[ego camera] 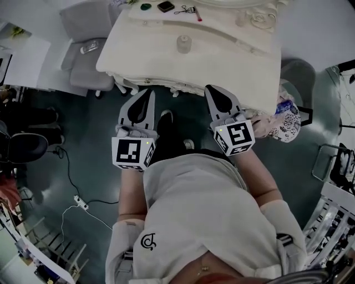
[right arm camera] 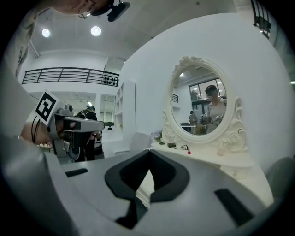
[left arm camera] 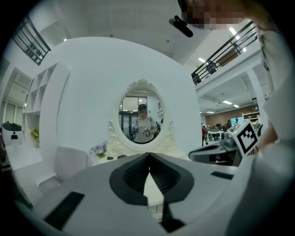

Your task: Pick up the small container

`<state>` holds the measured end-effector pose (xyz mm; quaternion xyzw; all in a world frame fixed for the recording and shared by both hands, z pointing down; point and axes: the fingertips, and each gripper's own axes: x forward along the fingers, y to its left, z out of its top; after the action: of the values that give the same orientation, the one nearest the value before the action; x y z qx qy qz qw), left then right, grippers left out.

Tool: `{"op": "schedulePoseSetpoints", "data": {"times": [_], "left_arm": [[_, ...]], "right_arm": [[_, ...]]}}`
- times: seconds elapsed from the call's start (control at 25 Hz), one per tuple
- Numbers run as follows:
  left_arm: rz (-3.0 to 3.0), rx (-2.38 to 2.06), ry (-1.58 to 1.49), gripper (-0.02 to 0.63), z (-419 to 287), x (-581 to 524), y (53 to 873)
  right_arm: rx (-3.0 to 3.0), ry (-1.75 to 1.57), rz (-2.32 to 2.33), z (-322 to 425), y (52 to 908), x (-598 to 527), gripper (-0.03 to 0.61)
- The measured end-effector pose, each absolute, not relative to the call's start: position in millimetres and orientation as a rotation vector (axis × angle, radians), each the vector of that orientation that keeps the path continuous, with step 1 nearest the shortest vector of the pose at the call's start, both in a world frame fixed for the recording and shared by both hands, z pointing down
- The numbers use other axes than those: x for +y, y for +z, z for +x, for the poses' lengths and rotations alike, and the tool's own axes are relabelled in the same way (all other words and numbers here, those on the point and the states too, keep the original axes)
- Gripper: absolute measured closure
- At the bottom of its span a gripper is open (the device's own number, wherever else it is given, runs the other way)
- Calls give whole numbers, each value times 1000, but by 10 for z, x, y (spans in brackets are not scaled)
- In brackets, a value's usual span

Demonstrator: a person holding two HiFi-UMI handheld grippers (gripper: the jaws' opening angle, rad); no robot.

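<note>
A small clear container (ego camera: 183, 43) stands alone in the middle of the white dressing table (ego camera: 233, 66). Both grippers hang in front of the table's near edge, below the tabletop and away from the container. My left gripper (ego camera: 150, 92) is shut with nothing in it, its tip pointing at the table edge. My right gripper (ego camera: 213, 89) is likewise shut and empty. In the left gripper view the jaws (left arm camera: 149, 155) meet at a point before the oval mirror (left arm camera: 142, 115). The right gripper view shows closed jaws (right arm camera: 149, 152) and the tabletop (right arm camera: 216, 161) beyond them.
At the table's back lie a dark green item (ego camera: 145, 6), a black item (ego camera: 165, 6) and a scissor-like tool (ego camera: 186, 10). A grey chair (ego camera: 89, 33) stands left of the table. A patterned bag (ego camera: 285, 119) hangs at the right. A cable (ego camera: 77, 202) lies on the floor.
</note>
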<state>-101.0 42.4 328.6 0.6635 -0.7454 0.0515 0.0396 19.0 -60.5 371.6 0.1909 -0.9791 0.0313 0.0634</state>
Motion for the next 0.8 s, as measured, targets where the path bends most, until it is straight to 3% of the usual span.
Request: {"op": "schedulePoseSetpoints", "data": {"times": [0.8], "left_arm": [[2377, -1778, 161, 600, -1883, -1574, 4083]], "right_arm": [[-2850, 127, 852, -739, 4044, -1977, 571]]}}
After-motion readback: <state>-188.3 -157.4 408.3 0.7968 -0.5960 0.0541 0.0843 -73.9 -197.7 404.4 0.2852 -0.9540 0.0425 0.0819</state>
